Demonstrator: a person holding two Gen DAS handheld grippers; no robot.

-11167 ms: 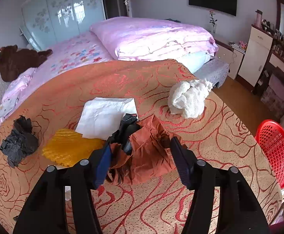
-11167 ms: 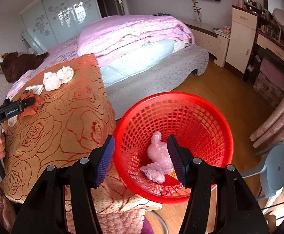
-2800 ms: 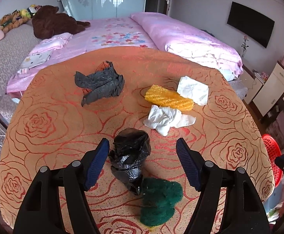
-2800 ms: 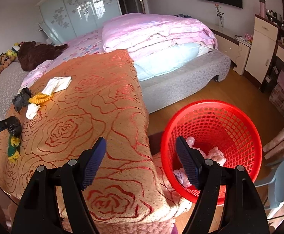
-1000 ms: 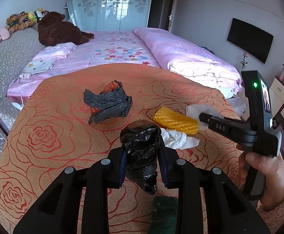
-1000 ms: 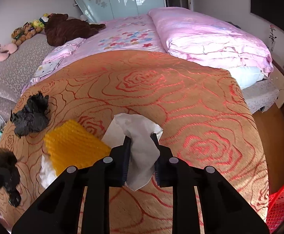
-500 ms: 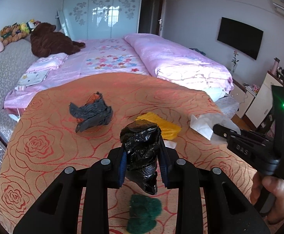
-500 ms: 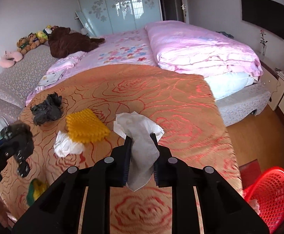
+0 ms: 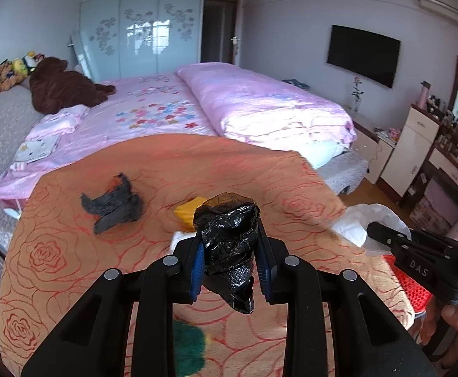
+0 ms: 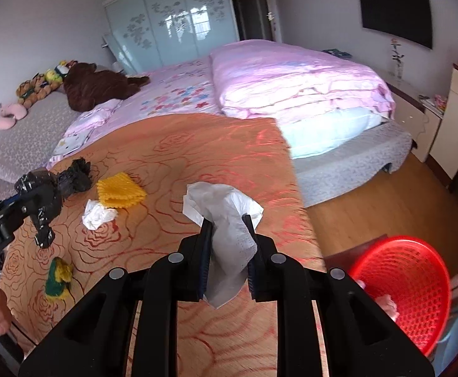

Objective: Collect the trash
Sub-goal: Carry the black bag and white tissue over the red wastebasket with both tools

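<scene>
Crumpled black plastic bag (image 9: 229, 238) and white tissue (image 10: 229, 229) held aloft; red mesh basket (image 10: 408, 286) apparently on floor.

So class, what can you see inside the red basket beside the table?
Inside the red basket, pale pink crumpled scraps lie near its left rim. The right gripper's frame covers the rest.

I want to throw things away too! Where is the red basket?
In the right wrist view, the red basket sits low on the right, on the wooden floor just past the orange cloth's edge.
</scene>
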